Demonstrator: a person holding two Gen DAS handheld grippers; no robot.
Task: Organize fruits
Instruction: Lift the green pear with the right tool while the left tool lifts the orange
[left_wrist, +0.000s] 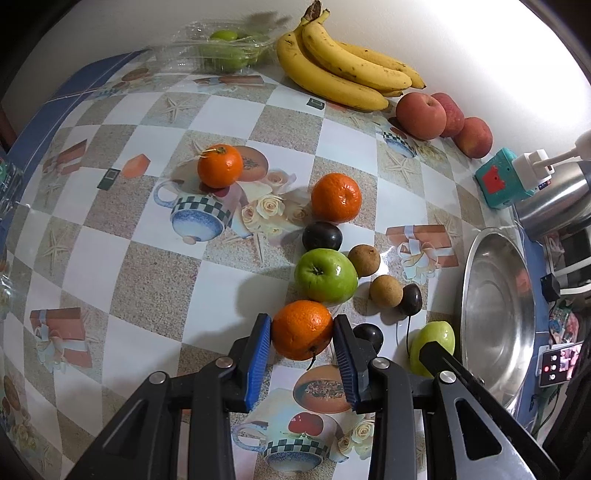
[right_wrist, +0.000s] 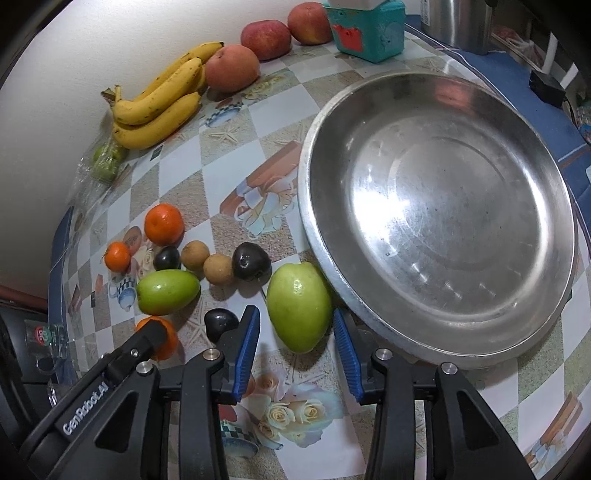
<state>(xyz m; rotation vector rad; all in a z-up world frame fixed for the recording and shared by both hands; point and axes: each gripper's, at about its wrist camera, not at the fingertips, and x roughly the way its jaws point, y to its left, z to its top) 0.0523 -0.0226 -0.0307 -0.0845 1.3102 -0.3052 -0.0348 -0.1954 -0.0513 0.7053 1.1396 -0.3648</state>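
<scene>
My left gripper (left_wrist: 303, 318) is shut on an orange (left_wrist: 302, 329), its blue pads pressing both sides of the fruit on the patterned tablecloth. In the right wrist view, my right gripper (right_wrist: 295, 311) stands open around a pale green fruit (right_wrist: 298, 304), with a small gap at each pad. That fruit lies against the rim of a large steel plate (right_wrist: 443, 206), which holds nothing. Loose nearby lie a green apple (left_wrist: 325, 280), two more oranges (left_wrist: 220, 166), dark plums (left_wrist: 322, 236) and brown longans (left_wrist: 364, 260).
Bananas (left_wrist: 343, 70) and three red apples (left_wrist: 421, 114) line the back wall. A clear plastic box of green fruit (left_wrist: 221, 48) sits at the back left. A teal box (left_wrist: 498, 181) and a steel flask (left_wrist: 554, 199) stand beyond the plate (left_wrist: 495, 314).
</scene>
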